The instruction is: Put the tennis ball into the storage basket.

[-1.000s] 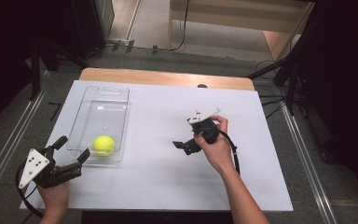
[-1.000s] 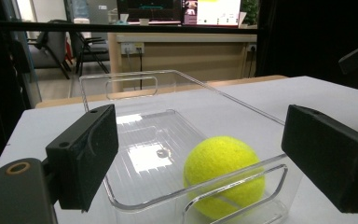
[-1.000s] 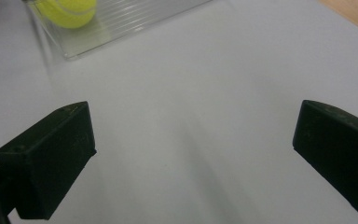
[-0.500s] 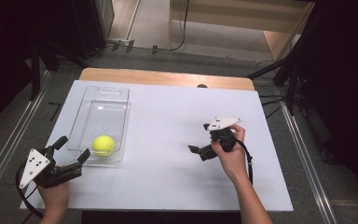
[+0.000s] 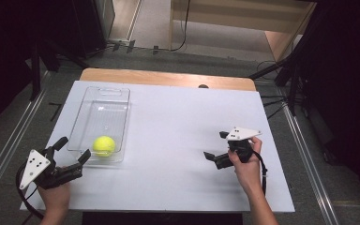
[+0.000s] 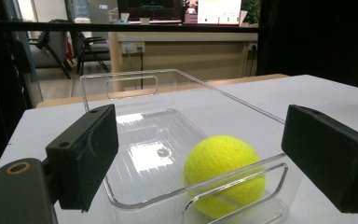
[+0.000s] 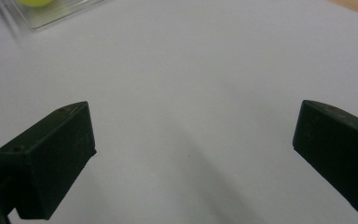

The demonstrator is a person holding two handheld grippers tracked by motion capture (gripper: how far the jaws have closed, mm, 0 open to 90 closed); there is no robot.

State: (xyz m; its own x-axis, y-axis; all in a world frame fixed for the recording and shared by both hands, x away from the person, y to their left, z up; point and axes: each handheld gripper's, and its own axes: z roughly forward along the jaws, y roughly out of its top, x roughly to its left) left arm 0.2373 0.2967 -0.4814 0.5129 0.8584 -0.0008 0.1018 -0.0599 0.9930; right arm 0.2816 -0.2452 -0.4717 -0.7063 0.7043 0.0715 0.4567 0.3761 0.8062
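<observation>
Tennis ball (image 5: 103, 146): one, yellow, sitting inside the clear plastic bin (image 5: 104, 108) at its near end, close to the near wall. One bin, long axis running away from the person, on the left part of the white table (image 5: 178, 117). Bin has a handle cutout at the far end and another at the near end; ball shows through the near cutout in the left gripper view.

Two claws, one per hand. Left claw (image 5: 72, 149) at the near-left corner of the table, jaws spread wide, tips just beside the bin's near wall, pointing at the ball, not touching ball; whether the tips touch the bin I cannot tell. In the left gripper view the ball (image 6: 224, 175) sits between the two black jaws but farther off, behind the bin wall (image 6: 200, 186). Right claw (image 5: 215, 146) at the right side of the table, well apart from the bin, jaws spread, nothing between them, just bare table (image 7: 182, 84) under it.

Change vs earlier frames: right claw has moved right and toward the person, away from the table's middle. Left claw unchanged, same spot, same spread. Ball and bin not moved.
</observation>
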